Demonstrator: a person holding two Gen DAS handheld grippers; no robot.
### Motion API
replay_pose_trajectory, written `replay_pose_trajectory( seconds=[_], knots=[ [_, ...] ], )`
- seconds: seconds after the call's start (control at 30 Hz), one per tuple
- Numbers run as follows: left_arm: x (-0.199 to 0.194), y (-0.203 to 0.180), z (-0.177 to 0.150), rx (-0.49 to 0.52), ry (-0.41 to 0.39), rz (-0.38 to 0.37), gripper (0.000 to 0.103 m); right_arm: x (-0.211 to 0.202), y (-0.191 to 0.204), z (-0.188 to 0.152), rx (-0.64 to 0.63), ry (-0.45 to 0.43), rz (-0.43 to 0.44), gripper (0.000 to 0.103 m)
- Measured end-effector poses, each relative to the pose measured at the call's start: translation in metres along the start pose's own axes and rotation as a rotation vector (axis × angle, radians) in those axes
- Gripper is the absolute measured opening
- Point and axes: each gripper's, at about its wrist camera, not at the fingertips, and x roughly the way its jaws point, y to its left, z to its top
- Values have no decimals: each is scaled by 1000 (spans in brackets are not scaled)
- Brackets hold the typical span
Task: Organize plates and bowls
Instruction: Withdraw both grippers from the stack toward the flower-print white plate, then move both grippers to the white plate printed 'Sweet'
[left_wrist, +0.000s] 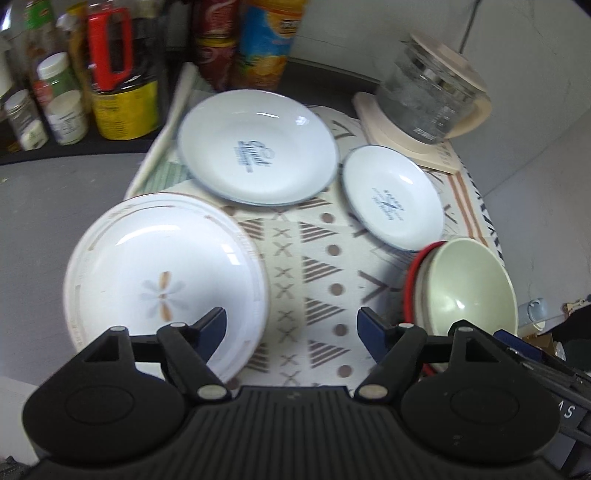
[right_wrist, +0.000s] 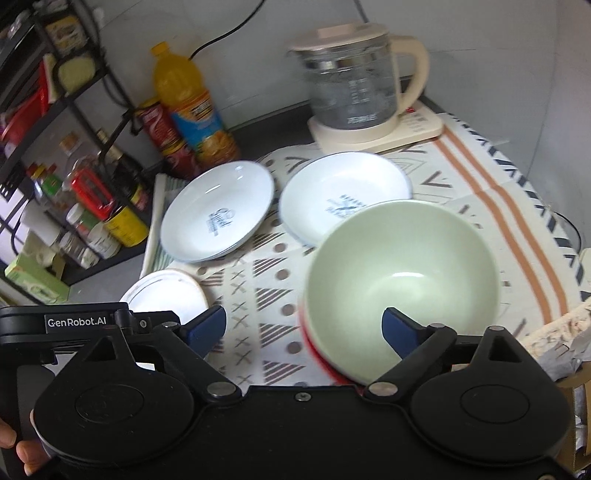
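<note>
A white plate with a flower motif lies at the near left of the patterned cloth; it also shows in the right wrist view. A large blue-rimmed plate and a smaller blue-rimmed plate lie farther back. A pale green bowl sits nested in a red-rimmed bowl at the near right. My left gripper is open and empty above the cloth. My right gripper is open and empty, its right finger over the green bowl.
A glass kettle on a cream base stands at the back right. Bottles, jars and an orange juice bottle crowd the back left beside a black rack. A grey counter lies left of the cloth.
</note>
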Motion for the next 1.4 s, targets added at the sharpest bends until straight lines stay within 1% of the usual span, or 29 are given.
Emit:
replay_pose_trajectory(
  seconds=[0.17,0.27,0.37,0.6,0.73,0.8,1.03,1.23,1.4],
  knots=[
    [-9,30,-2,-30,-8,12,76,8,27,-6,-30,6,6,94],
    [-16,46,-4,-53,-31,29,76,14,43,-10,-50,25,18,94],
    [-21,62,-6,-88,-36,40,76,18,59,-15,-89,45,34,95],
    [-27,91,-10,-152,-41,49,76,24,82,-18,-161,74,49,98],
    [-30,102,-14,-188,-43,54,76,27,89,-18,-191,85,57,100],
    [-31,107,-15,-200,-41,60,76,29,92,-18,-201,91,63,102],
    [-29,121,-17,-260,-39,77,76,40,98,-12,-249,110,78,103],
    [-21,123,-6,-326,-43,86,76,55,95,7,-275,120,81,103],
    [-15,119,9,-374,-74,87,76,65,87,29,-285,105,80,102]
  ],
)
